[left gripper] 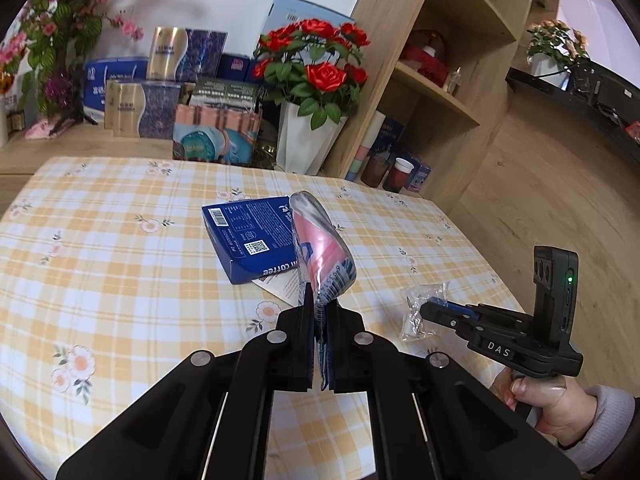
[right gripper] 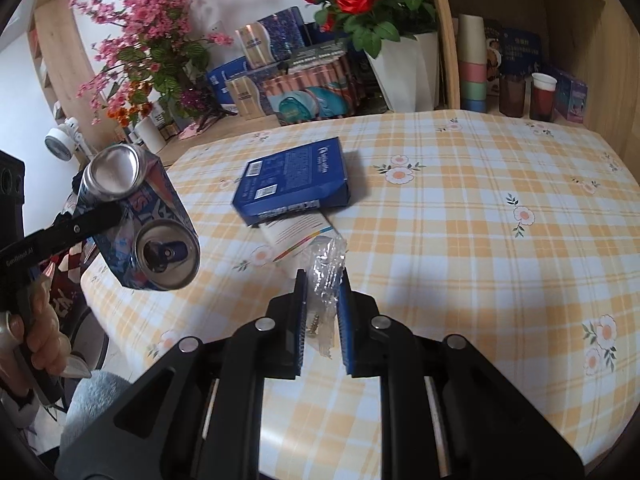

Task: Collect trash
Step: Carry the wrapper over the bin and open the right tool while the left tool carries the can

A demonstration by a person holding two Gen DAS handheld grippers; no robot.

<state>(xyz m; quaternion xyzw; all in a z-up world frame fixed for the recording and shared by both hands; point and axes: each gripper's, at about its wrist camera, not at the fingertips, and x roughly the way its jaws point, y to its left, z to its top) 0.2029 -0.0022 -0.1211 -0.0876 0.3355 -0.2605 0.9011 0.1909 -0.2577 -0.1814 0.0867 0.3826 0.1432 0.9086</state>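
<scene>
My left gripper [left gripper: 319,300] is shut on a crushed, folded blue-and-pink drink can [left gripper: 320,240] and holds it above the table; the can also shows in the right wrist view [right gripper: 140,220] at the left. My right gripper [right gripper: 323,280] is shut on a clear crinkled plastic bag [right gripper: 326,268] with screws in it, low over the table; the bag shows in the left wrist view [left gripper: 420,312] at the right gripper's tip. A blue coffee box [left gripper: 252,236] [right gripper: 296,180] lies on the table, partly on a white leaflet [right gripper: 296,236].
The table has a yellow checked cloth [right gripper: 480,240]. Behind it stand a white vase of red roses [left gripper: 308,136], stacked gift boxes [left gripper: 216,136], pink flowers [right gripper: 148,40] and a wooden shelf [left gripper: 440,80] with cups [right gripper: 542,96].
</scene>
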